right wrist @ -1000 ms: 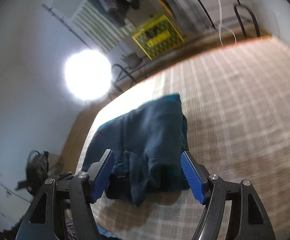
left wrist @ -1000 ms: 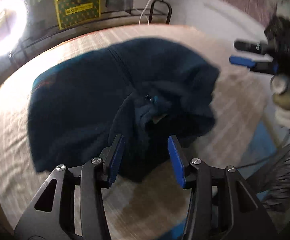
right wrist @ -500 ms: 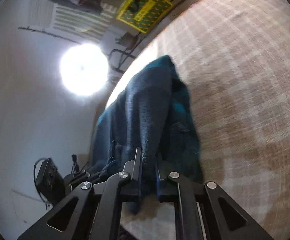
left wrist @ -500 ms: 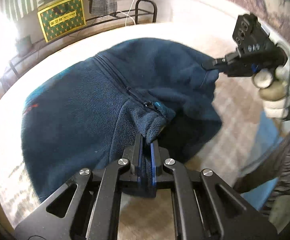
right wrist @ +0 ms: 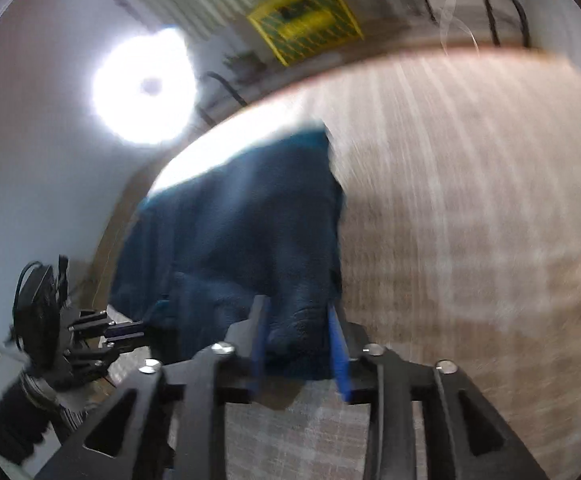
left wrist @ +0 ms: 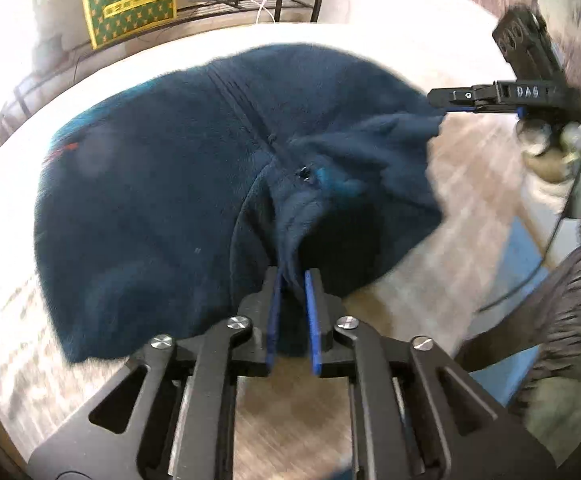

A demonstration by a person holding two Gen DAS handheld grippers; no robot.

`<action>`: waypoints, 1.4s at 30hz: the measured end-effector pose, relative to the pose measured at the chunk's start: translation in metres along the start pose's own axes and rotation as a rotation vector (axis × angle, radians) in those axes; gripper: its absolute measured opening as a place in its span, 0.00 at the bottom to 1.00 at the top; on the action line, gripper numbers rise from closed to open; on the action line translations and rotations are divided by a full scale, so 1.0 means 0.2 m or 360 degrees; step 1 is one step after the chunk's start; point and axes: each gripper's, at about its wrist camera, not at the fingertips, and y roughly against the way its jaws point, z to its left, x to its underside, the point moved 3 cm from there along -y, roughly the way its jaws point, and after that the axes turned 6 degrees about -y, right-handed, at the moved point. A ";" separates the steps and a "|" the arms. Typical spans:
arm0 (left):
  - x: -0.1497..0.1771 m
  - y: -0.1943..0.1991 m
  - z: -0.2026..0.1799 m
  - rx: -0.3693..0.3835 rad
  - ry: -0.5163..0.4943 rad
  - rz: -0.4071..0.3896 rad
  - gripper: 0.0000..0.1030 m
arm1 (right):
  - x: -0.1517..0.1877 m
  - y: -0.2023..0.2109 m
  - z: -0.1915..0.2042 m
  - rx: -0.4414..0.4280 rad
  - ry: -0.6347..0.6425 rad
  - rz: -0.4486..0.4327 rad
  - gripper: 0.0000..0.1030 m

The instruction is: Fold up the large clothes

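A dark blue fleece jacket (left wrist: 162, 200) with a front zipper lies spread on a plaid-covered bed (left wrist: 462, 168). My left gripper (left wrist: 292, 280) is shut on a fold of the jacket near the collar and zipper pull. My right gripper (right wrist: 298, 312) is shut on a thick bunch of the jacket's edge; it also shows in the left wrist view (left wrist: 450, 104), pinching the fabric at the right. The jacket (right wrist: 250, 224) is lifted and stretched between both grippers. My left gripper shows at the left of the right wrist view (right wrist: 138, 330).
A bright ring light (right wrist: 142, 88) stands beyond the bed. A yellow patterned box (left wrist: 130, 0) sits on a metal rack (left wrist: 250, 0) by the wall. A blue mat (left wrist: 522, 256) lies beside the bed near the person's sleeve (left wrist: 562, 320).
One second ago both grippers were open over the jacket. They shut on the fabric half a second ago and have since pulled it up and apart. The right jaws stand wider on a thicker bunch.
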 end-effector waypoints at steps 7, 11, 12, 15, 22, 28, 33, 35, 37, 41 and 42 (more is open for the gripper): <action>-0.24 0.34 0.28 -0.0080 0.0311 -0.0426 0.34 | -0.30 0.13 0.17 -0.0177 0.0121 -0.0311 0.40; -0.42 0.26 0.51 -0.0207 0.0525 -0.0519 0.34 | -0.47 -0.06 0.23 -0.0283 0.0038 -0.0319 0.39; -0.46 0.20 0.56 -0.0196 0.0569 -0.0511 0.34 | -0.50 -0.15 0.25 -0.0252 0.0046 -0.0296 0.39; -0.51 0.04 0.66 -0.0232 0.0627 -0.0454 0.34 | -0.50 -0.33 0.30 -0.0153 0.0111 -0.0231 0.39; -0.21 -0.29 0.85 -0.0538 0.0755 -0.0403 0.16 | -0.37 -0.61 0.18 0.0205 0.0089 -0.0130 0.24; -0.19 -0.26 0.86 -0.0486 0.0726 -0.0397 0.16 | -0.35 -0.57 0.15 0.0167 0.0056 -0.0146 0.23; -0.15 0.00 0.77 -0.0451 0.0628 -0.0386 0.21 | -0.37 -0.32 0.15 0.0020 0.0001 -0.0141 0.34; -0.05 0.10 0.71 -0.0407 0.0613 -0.0387 0.26 | -0.34 -0.27 0.14 0.0029 0.0008 -0.0126 0.34; 0.03 0.11 0.70 -0.0408 0.0622 -0.0357 0.26 | -0.27 -0.25 0.12 0.0018 0.0000 -0.0066 0.34; 0.20 -0.01 0.75 -0.0364 0.0765 -0.0225 0.26 | -0.10 -0.27 0.07 0.0159 0.0069 0.0051 0.33; 0.22 -0.03 0.76 -0.0338 0.0786 -0.0210 0.27 | -0.05 -0.27 0.06 0.0188 0.0091 0.0067 0.33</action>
